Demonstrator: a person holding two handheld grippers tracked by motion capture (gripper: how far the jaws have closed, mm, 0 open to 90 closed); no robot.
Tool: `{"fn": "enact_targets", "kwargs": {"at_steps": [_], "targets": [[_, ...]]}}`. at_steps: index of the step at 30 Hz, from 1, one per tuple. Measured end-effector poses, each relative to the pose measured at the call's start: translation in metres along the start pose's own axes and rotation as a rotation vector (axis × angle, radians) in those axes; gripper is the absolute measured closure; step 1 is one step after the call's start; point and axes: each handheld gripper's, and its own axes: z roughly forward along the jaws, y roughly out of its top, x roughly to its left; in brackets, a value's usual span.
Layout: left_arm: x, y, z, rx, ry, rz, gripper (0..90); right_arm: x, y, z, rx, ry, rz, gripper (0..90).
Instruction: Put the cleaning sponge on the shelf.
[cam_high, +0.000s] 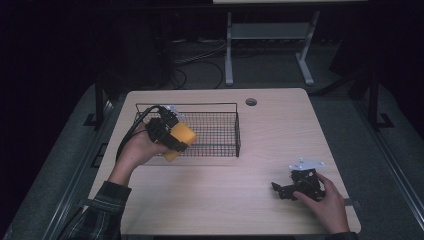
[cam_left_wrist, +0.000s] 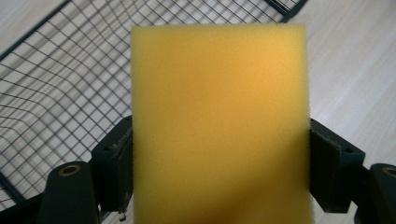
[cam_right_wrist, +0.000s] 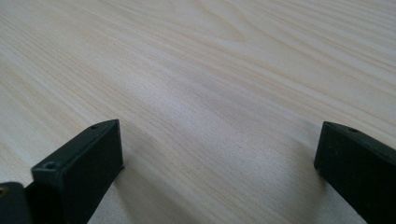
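Note:
A yellow sponge (cam_high: 181, 138) (cam_left_wrist: 219, 121) is held in the air over the near left corner of a black wire basket (cam_high: 227, 106) (cam_left_wrist: 51, 88). My left gripper (cam_high: 172, 137) (cam_left_wrist: 219, 172) is shut on the sponge, its two black jaws pressing the sponge's sides. Toward the table's right front, my right gripper (cam_high: 281, 190) (cam_right_wrist: 219, 163) rests low over the bare wood, open, with nothing between its jaws.
The light wooden table (cam_high: 280, 135) has a round cable hole (cam_high: 251, 102) near its back edge. Behind the table stand white metal legs (cam_high: 229, 50) of another desk on a dark floor with cables.

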Motion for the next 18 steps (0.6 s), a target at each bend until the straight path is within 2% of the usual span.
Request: {"fn": "enact_targets", "kwargs": {"at_steps": [18], "targets": [[0.042,0.002,-0.001,-0.015,0.063,-0.096,22.9,0.000,0.000,0.000,0.000,-0.001,0.000,0.3]]}}
